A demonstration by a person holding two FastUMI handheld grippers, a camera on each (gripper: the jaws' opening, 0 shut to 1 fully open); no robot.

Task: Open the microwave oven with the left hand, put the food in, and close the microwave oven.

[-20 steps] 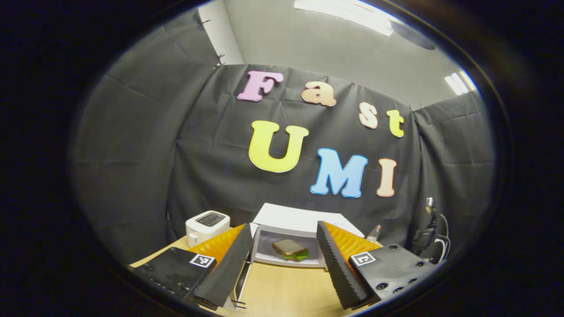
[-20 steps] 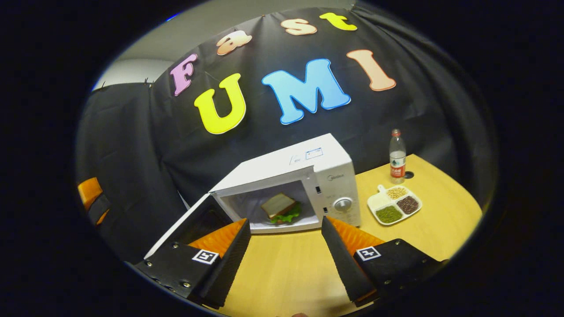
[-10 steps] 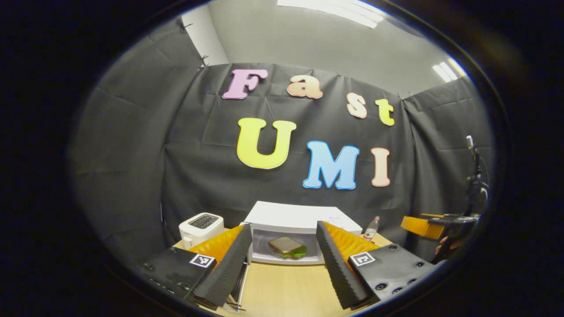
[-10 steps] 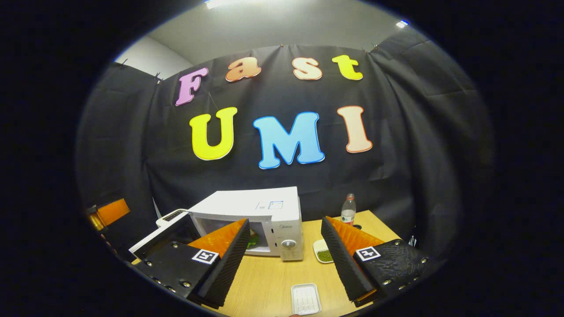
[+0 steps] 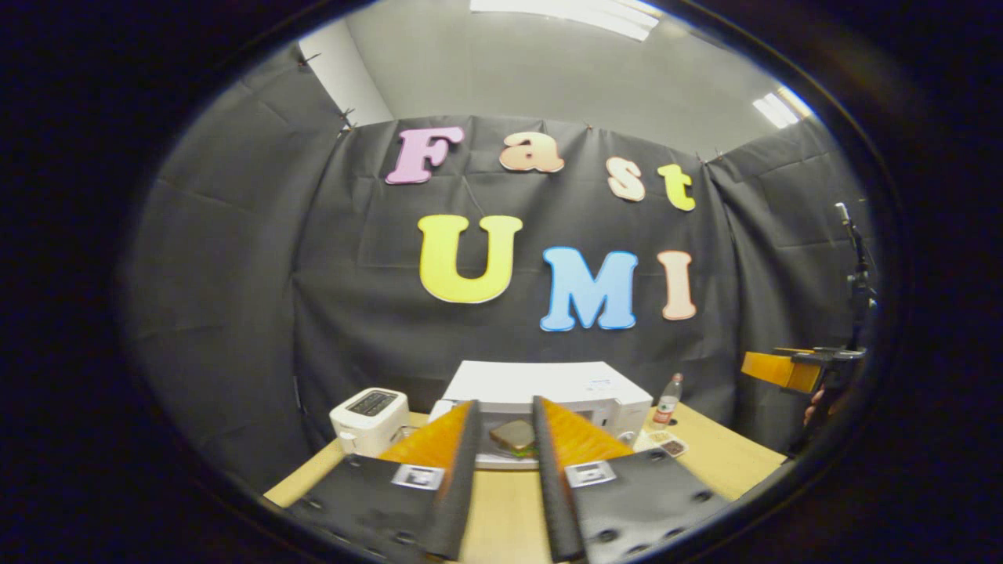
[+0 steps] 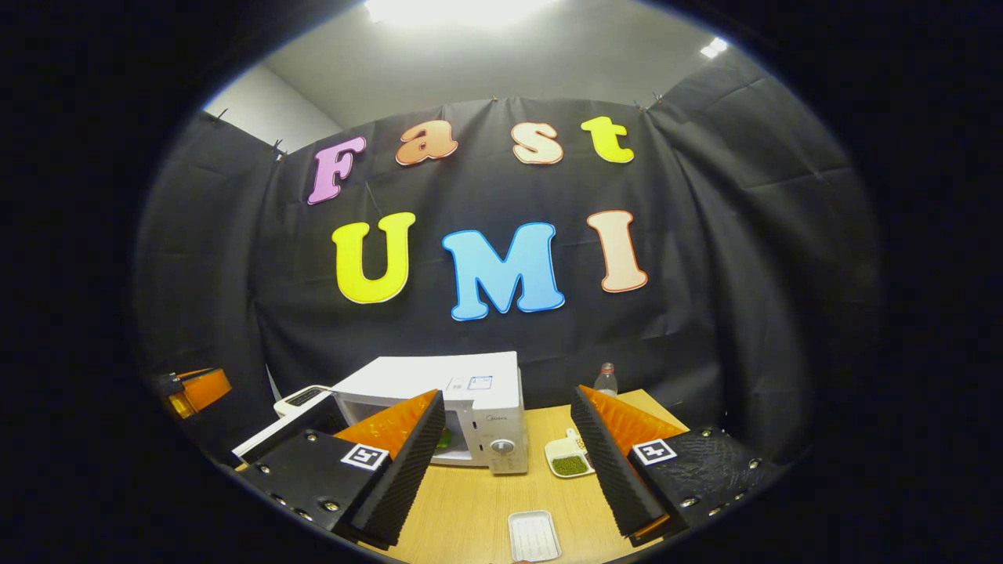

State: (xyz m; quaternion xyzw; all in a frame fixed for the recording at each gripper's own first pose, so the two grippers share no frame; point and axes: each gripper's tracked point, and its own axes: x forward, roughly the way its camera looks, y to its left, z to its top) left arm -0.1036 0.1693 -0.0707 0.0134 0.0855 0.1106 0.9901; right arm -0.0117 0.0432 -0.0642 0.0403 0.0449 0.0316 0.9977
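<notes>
The white microwave point(image 5: 548, 380) stands at the back of the wooden table point(image 6: 478, 501). Its door point(image 6: 274, 431) hangs open to the left. A sandwich point(image 5: 513, 435) with green lettuce lies inside the cavity. My left gripper point(image 5: 505, 407) is held back from the oven, in line with the cavity, with a narrow gap between its fingers and nothing in it. My right gripper point(image 6: 508, 399) is open and empty, well back from the microwave point(image 6: 462, 380). It is also in the left gripper view as the right gripper point(image 5: 783, 368), held up by a hand at the far right.
A white toaster point(image 5: 368, 407) sits left of the microwave. Right of it are a plastic bottle point(image 6: 605, 380) and a white divided dish of beans point(image 6: 568, 458). A small empty white tray point(image 6: 533, 536) lies near the table's front edge.
My left gripper's fingers have come much closer together and it has drawn back from the oven. The right gripper has pulled slightly farther away.
</notes>
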